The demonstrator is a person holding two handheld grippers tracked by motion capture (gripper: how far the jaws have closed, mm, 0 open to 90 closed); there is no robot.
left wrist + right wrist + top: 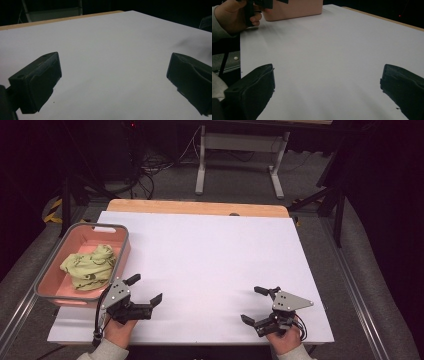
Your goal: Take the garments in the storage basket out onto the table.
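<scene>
A crumpled light-green cloth (pixel 90 267) lies inside a pink bin (pixel 48 281) at the table's left edge. My left gripper (pixel 145 289) hovers just right of the bin near the front edge, open, with nothing between its jaws; in the left gripper view the gripper (pixel 113 82) stands over bare white table. My right gripper (pixel 255 305) is at the front right, open and holding nothing. In the right gripper view the gripper (pixel 327 92) faces the bin (pixel 294 10) and the other hand (pixel 233 17).
A white sheet (pixel 210 265) covers the table, with a wooden strip (pixel 197 207) showing along the far edge. Beyond the table stand a white desk frame (pixel 240 160) and cables on the floor.
</scene>
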